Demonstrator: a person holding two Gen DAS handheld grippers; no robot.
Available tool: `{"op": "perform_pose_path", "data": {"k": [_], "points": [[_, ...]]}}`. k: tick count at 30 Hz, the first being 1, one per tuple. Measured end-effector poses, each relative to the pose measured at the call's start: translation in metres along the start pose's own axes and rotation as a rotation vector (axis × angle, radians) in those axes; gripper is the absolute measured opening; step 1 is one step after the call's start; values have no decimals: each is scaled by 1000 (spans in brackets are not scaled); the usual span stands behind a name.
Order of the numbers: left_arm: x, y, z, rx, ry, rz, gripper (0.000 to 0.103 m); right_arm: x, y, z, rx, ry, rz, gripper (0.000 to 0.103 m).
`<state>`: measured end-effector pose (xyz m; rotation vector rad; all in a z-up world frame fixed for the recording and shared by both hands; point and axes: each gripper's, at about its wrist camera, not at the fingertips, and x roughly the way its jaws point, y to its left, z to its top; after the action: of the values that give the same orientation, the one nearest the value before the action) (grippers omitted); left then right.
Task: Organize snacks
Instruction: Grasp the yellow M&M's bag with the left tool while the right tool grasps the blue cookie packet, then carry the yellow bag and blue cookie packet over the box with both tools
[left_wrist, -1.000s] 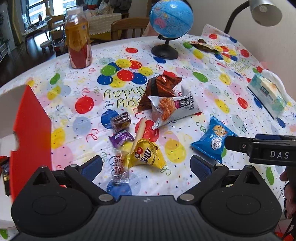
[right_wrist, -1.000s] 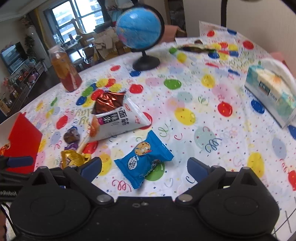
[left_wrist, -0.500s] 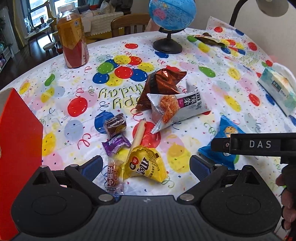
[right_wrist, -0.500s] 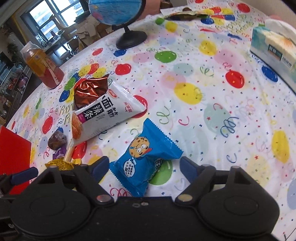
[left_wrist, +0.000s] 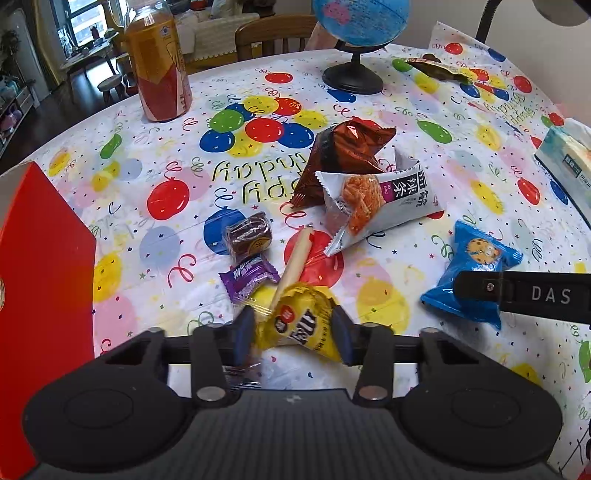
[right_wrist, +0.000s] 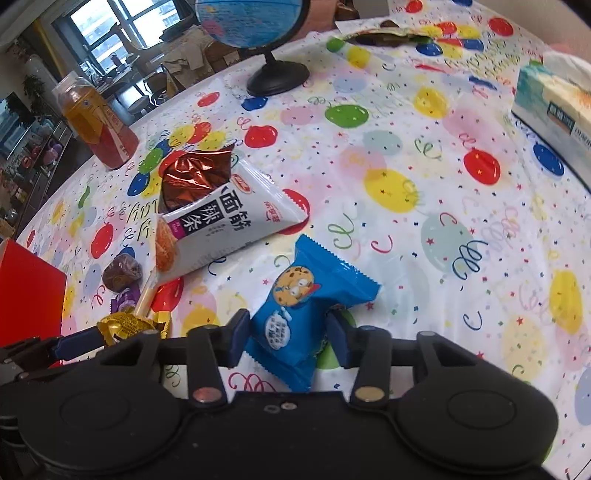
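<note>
On the balloon tablecloth, my left gripper (left_wrist: 292, 336) is closing, and its blue pads press both sides of a yellow snack packet (left_wrist: 299, 321). My right gripper (right_wrist: 288, 338) is closing too and pinches the waist of a blue cookie packet (right_wrist: 295, 295). That blue packet (left_wrist: 476, 258) also shows at the right of the left wrist view. Loose beyond them lie a brown foil bag (left_wrist: 347, 155), a white spicy-strip bag (left_wrist: 376, 199), a brown cake (left_wrist: 249, 236), a purple candy (left_wrist: 249, 277) and a pale stick (left_wrist: 295, 258).
A red box (left_wrist: 40, 295) stands at the left edge. Further back are a tea bottle (left_wrist: 159, 62), a globe (left_wrist: 354, 37) and a dark wrapper (left_wrist: 432, 68). A tissue pack (left_wrist: 569, 162) lies at the right, and a wooden chair stands behind the table.
Both grippers have sunk toward the table and their jaws have come in from wide open, the left onto the yellow packet and the right onto the blue cookie packet.
</note>
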<state>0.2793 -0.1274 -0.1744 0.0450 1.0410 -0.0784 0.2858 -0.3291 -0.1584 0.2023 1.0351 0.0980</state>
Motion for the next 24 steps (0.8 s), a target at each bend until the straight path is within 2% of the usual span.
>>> {"op": "perform_pose_path", "data": {"k": [10, 24], "points": [[-11, 7, -2, -40, 9, -34, 34, -16, 1, -5, -27, -42, 32, 25], [-61, 29, -12, -101, -8, -96, 33, -71, 19, -20, -90, -79, 107, 25]]}}
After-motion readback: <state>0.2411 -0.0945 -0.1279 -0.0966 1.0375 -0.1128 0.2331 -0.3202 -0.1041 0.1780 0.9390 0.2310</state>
